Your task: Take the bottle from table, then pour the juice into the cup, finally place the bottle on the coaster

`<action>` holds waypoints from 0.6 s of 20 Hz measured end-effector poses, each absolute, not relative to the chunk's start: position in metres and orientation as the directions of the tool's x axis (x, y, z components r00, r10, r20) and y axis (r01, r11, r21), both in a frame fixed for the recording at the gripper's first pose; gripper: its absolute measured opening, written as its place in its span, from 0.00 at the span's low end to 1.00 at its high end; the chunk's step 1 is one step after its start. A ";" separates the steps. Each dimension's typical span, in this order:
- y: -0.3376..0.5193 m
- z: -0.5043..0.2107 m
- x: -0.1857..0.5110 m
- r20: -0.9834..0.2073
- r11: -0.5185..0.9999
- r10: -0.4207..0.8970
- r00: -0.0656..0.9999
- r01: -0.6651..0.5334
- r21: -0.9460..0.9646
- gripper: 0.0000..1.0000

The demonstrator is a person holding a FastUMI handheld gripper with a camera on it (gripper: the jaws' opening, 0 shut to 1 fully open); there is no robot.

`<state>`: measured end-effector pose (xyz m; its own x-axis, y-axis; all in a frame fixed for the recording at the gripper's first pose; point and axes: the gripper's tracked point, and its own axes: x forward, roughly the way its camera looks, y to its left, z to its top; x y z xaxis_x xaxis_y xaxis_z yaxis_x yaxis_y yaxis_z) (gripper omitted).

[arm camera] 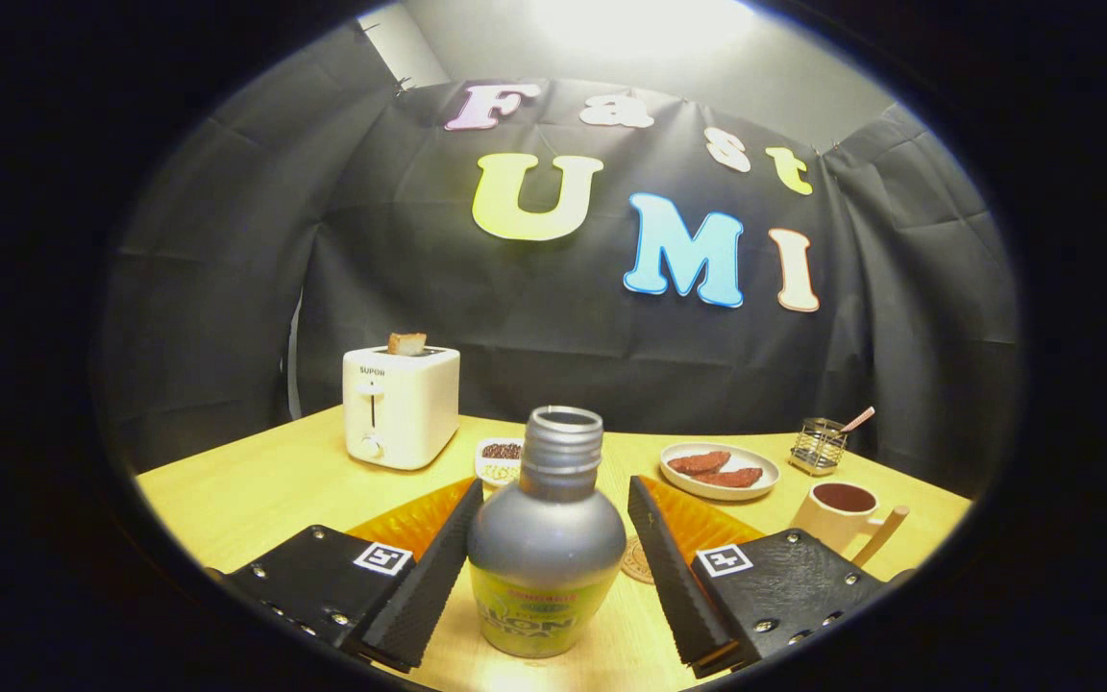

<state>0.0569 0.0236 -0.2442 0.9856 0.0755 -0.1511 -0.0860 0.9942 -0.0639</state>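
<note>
An uncapped bottle (546,553) with a grey top and a yellow-green label stands upright on the wooden table (256,490), between my fingers. My gripper (553,488) is open around it. The left finger (424,577) lies close against the bottle's side, and a small gap separates the right finger (661,567) from it. A round woven coaster (637,562) peeks out just behind the bottle, next to the right finger, on an orange mat (698,524). A beige cup (840,514) with a wooden handle holds dark liquid; it stands beyond the right finger.
A white toaster (400,408) with a slice of toast stands at the back left. A small dish of beans (501,459) sits behind the bottle. At the back right, a plate of reddish food (719,471) and a wire basket (818,445) stand near the cup.
</note>
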 end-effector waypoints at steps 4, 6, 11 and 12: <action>0.024 -0.256 0.059 -0.175 0.991 0.076 0.982 -0.094 -0.097 0.92; 0.025 -0.258 0.059 -0.176 0.991 0.074 0.982 -0.093 -0.099 0.92; 0.020 -0.257 0.058 -0.179 0.995 0.050 0.983 -0.065 -0.080 0.85; 0.019 -0.255 0.058 -0.176 0.996 0.050 0.983 -0.063 -0.071 0.84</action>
<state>0.0584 0.0192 -0.2552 0.9831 0.0498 -0.1761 -0.0631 0.9955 -0.0707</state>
